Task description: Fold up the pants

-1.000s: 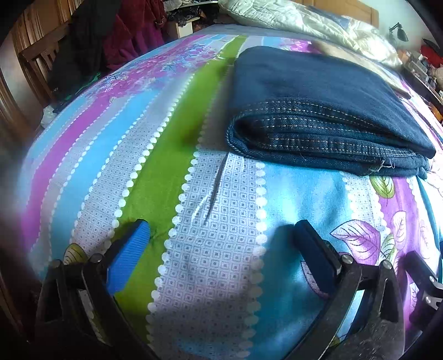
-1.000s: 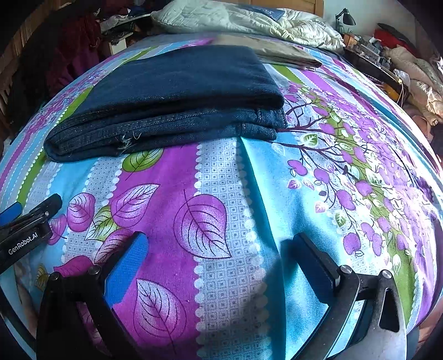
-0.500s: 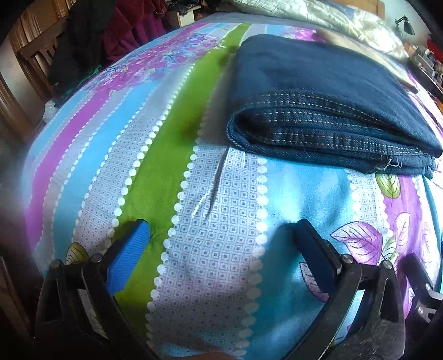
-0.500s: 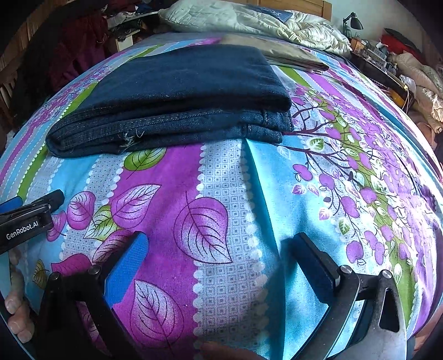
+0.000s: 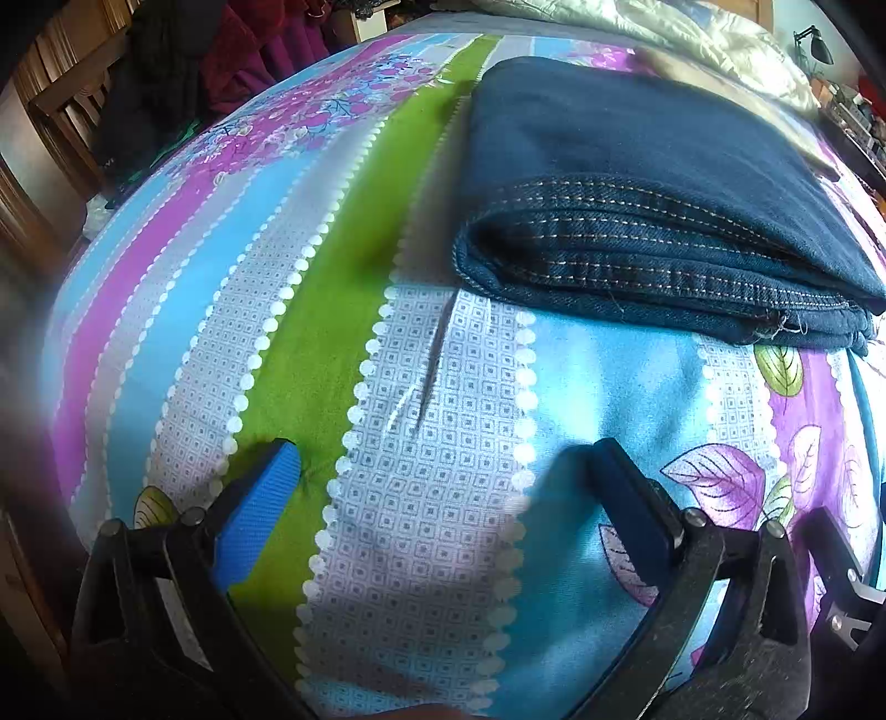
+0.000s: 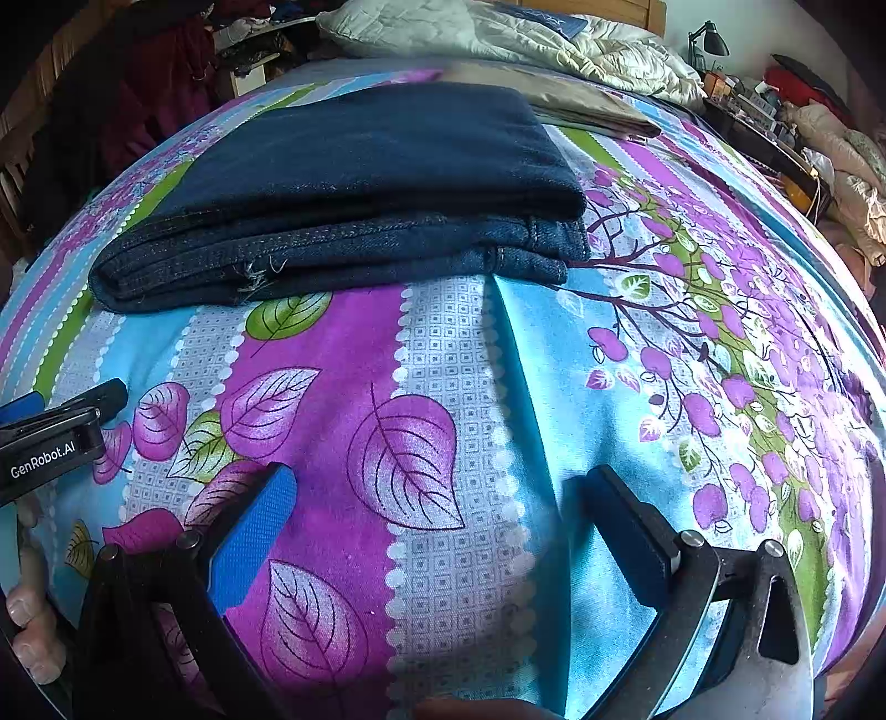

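There is one folded pair of dark blue jeans point(image 6: 354, 183), one bright flowery striped bedsheet point(image 6: 454, 432), one crumpled white quilt point(image 6: 498, 33), one small black lamp point(image 6: 706, 39), and two black grippers with blue pads point(image 5: 437, 476) point(image 6: 443, 498).

The folded pants point(image 6: 354, 183) lie on the bed point(image 6: 637, 387). Behind the pants sits a quilt point(image 6: 498, 39); a lamp point(image 6: 706, 41) stands behind and to their right. Both tongs, left point(image 5: 443, 487) and right point(image 6: 443, 509), hover before the pants, apart from them.
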